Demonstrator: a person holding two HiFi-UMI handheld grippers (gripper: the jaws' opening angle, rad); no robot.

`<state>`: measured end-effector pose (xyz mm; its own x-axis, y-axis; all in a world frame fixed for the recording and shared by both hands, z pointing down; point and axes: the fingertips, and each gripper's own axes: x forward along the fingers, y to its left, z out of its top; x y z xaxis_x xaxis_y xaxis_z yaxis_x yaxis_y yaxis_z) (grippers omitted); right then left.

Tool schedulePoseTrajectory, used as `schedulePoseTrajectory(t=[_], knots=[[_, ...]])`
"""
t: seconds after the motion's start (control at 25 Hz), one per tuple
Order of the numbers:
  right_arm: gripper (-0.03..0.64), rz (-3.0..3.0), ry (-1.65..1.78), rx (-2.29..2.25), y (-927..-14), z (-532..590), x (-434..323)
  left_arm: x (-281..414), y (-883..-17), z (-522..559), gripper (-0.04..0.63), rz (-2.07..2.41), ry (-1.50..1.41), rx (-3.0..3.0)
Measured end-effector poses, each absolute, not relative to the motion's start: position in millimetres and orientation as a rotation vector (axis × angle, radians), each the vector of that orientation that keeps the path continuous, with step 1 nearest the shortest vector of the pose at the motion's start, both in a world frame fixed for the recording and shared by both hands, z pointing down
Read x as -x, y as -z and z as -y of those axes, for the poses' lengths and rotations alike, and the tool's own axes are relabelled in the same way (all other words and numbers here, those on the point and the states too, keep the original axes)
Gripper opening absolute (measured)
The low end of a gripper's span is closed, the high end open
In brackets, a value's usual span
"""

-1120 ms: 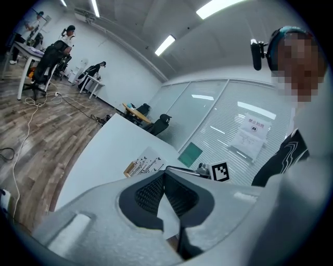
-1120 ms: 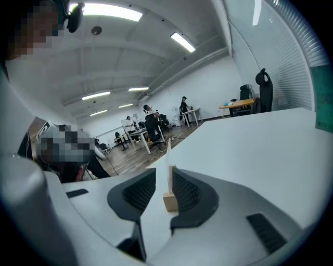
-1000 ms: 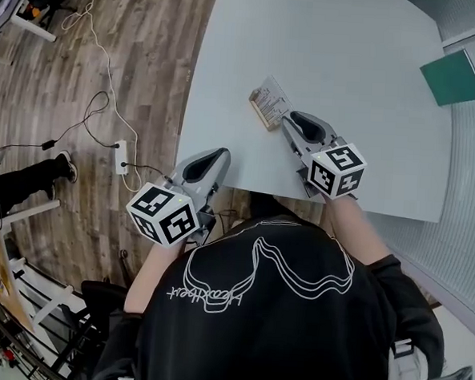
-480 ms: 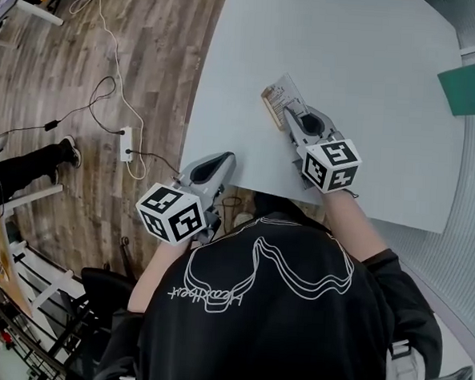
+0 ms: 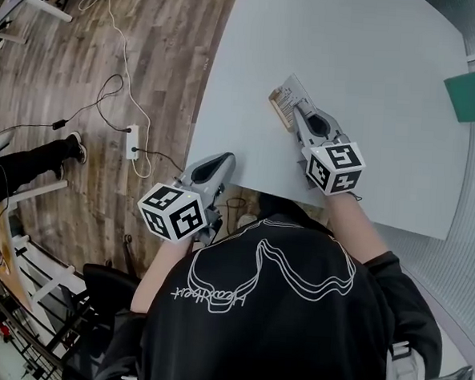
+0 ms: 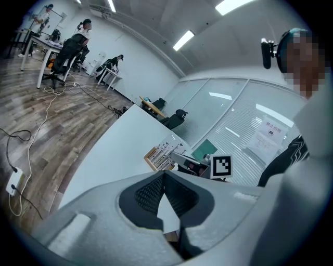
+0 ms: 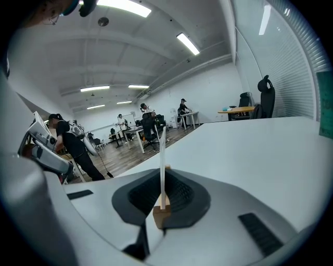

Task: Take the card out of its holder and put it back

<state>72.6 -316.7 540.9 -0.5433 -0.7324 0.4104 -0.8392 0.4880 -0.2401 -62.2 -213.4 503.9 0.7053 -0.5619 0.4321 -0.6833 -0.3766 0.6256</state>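
Over the last second the right hand-held gripper (image 5: 297, 108) has been brought forward from just short of the small wooden holder (image 5: 279, 109) until its jaws lie on either side of the white printed card (image 5: 290, 90). In the right gripper view the card (image 7: 162, 156) is seen edge-on, upright between the dark pads, and the jaws of the right hand-held gripper (image 7: 164, 170) are drawn together on it near their tips; the end of the small wooden holder (image 7: 162, 214) shows at the foot of the card, low between the jaws. The card is therefore judged to be clamped but not yet lifted: it is seated in its slot, and the holder rests on the pale grey worktop (image 5: 350, 55), not far from the near edge.

The left hand-held gripper (image 5: 221, 158) has been kept at the near edge of the worktop, well apart from the holder; in its own view its jaws (image 6: 164, 174) are closed tip to tip with nothing between them.

The reach is thus taken as finished and the withdrawal as the step in hand. Since the holder is not steadied by anything, it may be dragged up with the card unless the pull is made straight along the slot
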Motion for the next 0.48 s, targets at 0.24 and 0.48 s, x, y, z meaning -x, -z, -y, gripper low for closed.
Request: schedulePoseTrajectory(t=[0.24,0.48], knots=[[0.023,2.488,-0.565,-1.352,-535.0,314.5,-72.8,67.5,-501.4,204.3,0.012,0.950,-0.187,-2.073],[0.023,2.497,-0.501,-1.367,-521.5,318.1,-71.2,72.2,-499.5,200.0,0.012,0.962,-0.183,-2.069]])
